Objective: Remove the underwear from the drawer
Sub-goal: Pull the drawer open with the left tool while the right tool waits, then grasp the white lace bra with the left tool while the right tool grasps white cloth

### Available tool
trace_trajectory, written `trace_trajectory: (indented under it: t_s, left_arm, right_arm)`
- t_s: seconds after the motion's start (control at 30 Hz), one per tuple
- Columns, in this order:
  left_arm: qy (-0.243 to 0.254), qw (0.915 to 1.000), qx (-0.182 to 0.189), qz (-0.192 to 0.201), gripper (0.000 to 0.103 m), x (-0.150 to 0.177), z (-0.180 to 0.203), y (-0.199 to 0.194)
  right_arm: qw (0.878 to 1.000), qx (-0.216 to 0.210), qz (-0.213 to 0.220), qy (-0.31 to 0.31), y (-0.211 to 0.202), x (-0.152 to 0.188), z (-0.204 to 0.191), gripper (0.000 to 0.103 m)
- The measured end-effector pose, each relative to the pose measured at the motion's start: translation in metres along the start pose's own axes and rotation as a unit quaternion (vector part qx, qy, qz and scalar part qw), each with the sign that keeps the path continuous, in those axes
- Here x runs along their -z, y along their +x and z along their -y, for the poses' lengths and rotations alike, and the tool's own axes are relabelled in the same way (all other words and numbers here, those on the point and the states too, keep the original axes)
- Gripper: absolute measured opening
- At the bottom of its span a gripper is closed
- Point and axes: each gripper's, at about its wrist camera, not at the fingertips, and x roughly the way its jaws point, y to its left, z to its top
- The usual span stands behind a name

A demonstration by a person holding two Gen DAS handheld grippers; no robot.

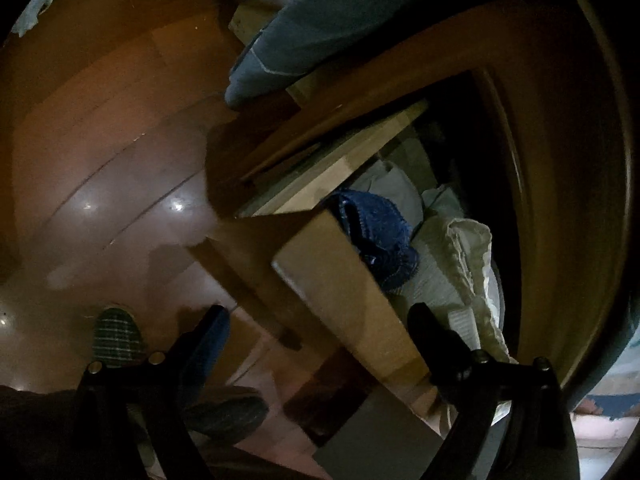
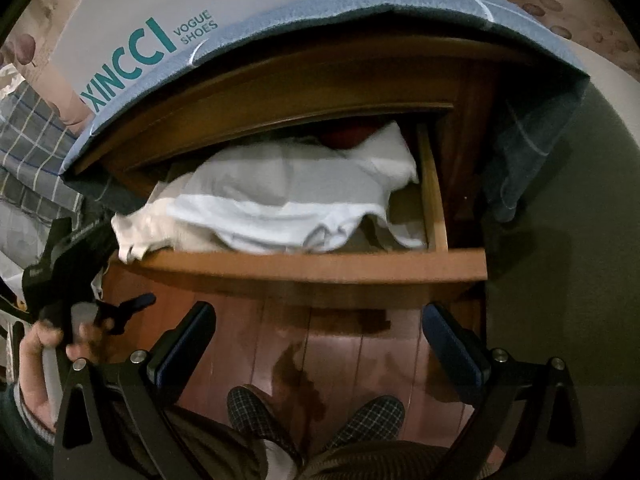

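Both my grippers hang spread and empty over the open drawer (image 2: 320, 266).
The white underwear (image 2: 280, 204) heaps at twelve o'clock of my right gripper (image 2: 320, 344): light, limp, likely easiest pinched at the raised fold; left gripper (image 1: 320, 332) empty too.

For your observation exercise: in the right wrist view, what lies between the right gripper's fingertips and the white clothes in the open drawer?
In the right wrist view, only the drawer front panel and bare wooden floor separate the open right gripper from the white clothes.
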Motion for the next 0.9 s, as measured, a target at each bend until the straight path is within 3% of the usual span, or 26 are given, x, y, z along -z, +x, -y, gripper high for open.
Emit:
trace_trajectory:
  t_s: [0.23,0.27,0.53,0.8,0.9]
  left_arm:
    - [0.036,0.9992,-0.019,-0.003,0.094,0.008,0.006,0.01]
    - [0.037,0.9991,-0.018,-0.004,0.094,0.006,0.014,-0.007]
    - [0.076,0.9958,-0.049,-0.012,0.094,0.006,0.022,-0.017]
    - [0.119,0.9895,-0.079,-0.018,0.094,0.008,0.027,-0.022]
    - [0.13,0.9872,-0.089,-0.021,0.094,0.011,0.027,-0.023]
  right_arm:
    - [1.0,-0.015,0.0,0.015,-0.007,0.003,0.008,0.103]
    - [1.0,-0.016,-0.003,0.016,-0.007,0.002,0.007,0.103]
    - [0.998,-0.06,-0.019,0.01,-0.021,0.005,-0.011,0.103]
    - [0.994,0.013,-0.009,-0.111,-0.018,-0.018,-0.058,0.103]
    - [0.99,0.028,-0.03,-0.137,-0.004,-0.03,-0.068,0.103]
